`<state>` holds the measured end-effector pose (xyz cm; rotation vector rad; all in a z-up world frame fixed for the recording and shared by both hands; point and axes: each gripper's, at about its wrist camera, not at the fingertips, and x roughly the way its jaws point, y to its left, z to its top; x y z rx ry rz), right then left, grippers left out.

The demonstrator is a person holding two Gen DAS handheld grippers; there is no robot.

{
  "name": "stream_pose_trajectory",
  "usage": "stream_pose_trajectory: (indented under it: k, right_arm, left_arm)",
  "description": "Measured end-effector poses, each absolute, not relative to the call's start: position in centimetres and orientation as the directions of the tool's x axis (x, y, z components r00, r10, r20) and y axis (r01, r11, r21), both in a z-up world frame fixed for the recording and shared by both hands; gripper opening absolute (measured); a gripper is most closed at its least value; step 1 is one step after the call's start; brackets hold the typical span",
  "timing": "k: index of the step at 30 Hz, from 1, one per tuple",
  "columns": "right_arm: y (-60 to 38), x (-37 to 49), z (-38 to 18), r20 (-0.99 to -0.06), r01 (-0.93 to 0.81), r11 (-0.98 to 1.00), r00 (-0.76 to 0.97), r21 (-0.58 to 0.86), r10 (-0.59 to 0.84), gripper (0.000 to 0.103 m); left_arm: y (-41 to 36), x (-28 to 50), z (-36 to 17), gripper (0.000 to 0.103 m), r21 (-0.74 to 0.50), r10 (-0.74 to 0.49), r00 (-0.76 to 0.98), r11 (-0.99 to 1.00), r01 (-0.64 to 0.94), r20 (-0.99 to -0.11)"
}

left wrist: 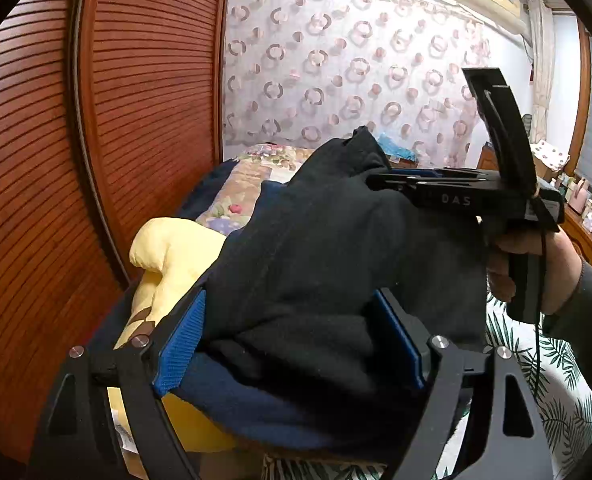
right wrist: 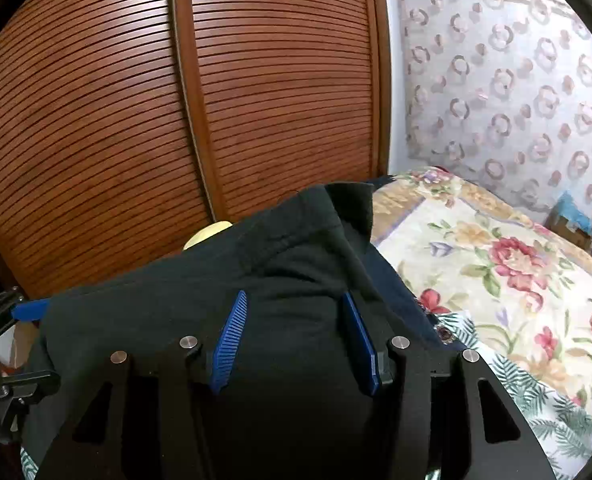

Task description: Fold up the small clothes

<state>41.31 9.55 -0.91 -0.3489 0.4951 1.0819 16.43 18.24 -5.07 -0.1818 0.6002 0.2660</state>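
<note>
Both wrist views, close, share the dark garment (left wrist: pixel 316 248).

The only letters I could read were "DAS", in pale print on the black side of the right gripper (left wrist: pixel 380 182). I found no other words or numbers anywhere.

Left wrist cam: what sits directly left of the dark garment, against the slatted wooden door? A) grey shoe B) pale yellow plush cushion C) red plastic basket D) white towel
B: a pale yellow plush cushion lies beside the black fleece garment, next to the brown slatted wooden door.
</note>
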Motion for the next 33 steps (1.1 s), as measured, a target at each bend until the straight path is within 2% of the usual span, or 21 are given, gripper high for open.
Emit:
stream_pose_trajectory:
  k: [4, 9, 13, 21, 23, 24, 33]
  right_arm:
    - [8.1, 39.1, 0.4, -0.525, -0.888, 0.459, 0.409, -0.039, 0.747, 0.052]
    - [4.9, 35.2, 1.8, -0.494, -0.874, 0.484, 0.436, -0.033, 0.752, 0.053]
    - [1.1, 32.5, 2.6, -0.469, -0.856, 0.515, 0.468, -0.031, 0.749, 0.054]
    - [-7.0, 26.0, 3.4, -0.428, -0.809, 0.587, 0.543, -0.034, 0.722, 0.064]
    - [-9.0, 24.3, 3.6, -0.411, -0.793, 0.608, 0.564, -0.029, 0.716, 0.081]
    - [-10.0, 23.3, 3.6, -0.404, -0.784, 0.62, 0.577, -0.03, 0.71, 0.083]
    - [-17.7, 15.3, 3.7, -0.369, -0.682, 0.73, 0.686, -0.027, 0.627, 0.086]
  left_arm:
    - [17.8, 15.5, -4.5, 0.083, -0.073, 0.205, 0.803, 0.953, -0.294, -0.56]
    - [16.4, 14.2, -2.8, 0.088, -0.065, 0.202, 0.829, 0.959, -0.275, -0.522]
    - [14.5, 12.9, -1.4, 0.102, -0.046, 0.198, 0.855, 0.967, -0.249, -0.479]
    - [9.8, 11.5, 0.2, 0.103, -0.026, 0.137, 0.881, 0.986, -0.167, -0.454]
    - [8.5, 11.2, 0.2, 0.103, -0.031, 0.11, 0.887, 0.99, -0.139, -0.448]
    - [7.8, 11.1, 0.3, 0.103, -0.035, 0.098, 0.889, 0.991, -0.127, -0.447]
    - [2.0, 10.1, 0.9, 0.103, -0.042, 0.03, 0.896, 0.998, -0.054, -0.443]
